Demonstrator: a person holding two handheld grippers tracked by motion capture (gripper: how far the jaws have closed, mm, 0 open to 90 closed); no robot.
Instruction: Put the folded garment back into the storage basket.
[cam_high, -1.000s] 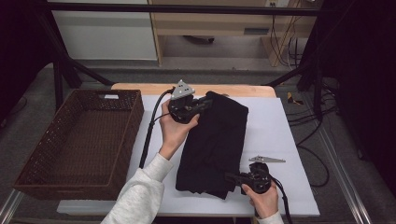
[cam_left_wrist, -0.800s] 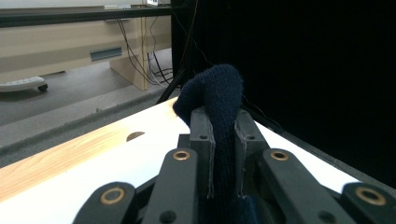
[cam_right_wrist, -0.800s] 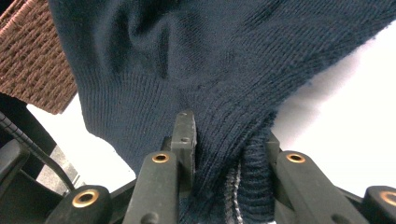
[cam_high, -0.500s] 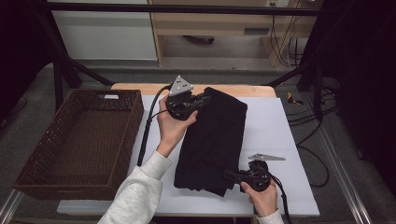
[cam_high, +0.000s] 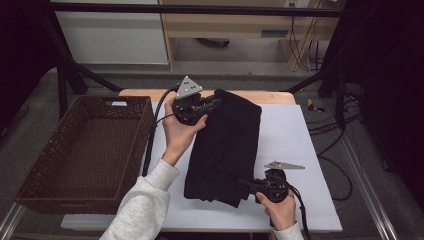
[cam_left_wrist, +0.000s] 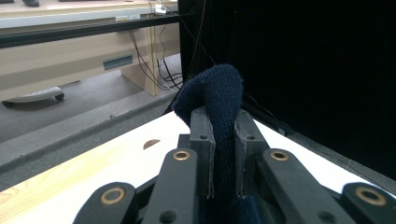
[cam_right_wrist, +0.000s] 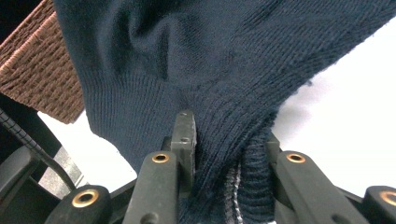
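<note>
Little has shifted: my left hand-held gripper (cam_high: 212, 103) and right hand-held gripper (cam_high: 244, 184) stay clamped on the dark sweater's (cam_high: 225, 145) far and near ends over the table (cam_high: 300, 150), so I'll lift evenly toward the basket (cam_high: 85, 150).

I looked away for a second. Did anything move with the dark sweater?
Hardly anything. The left gripper seems to have lifted the sweater's far end a little and nudged it toward the basket. Both grippers are still clamped on the sweater, the right gripper at its near corner. The basket and table are as they were.
</note>
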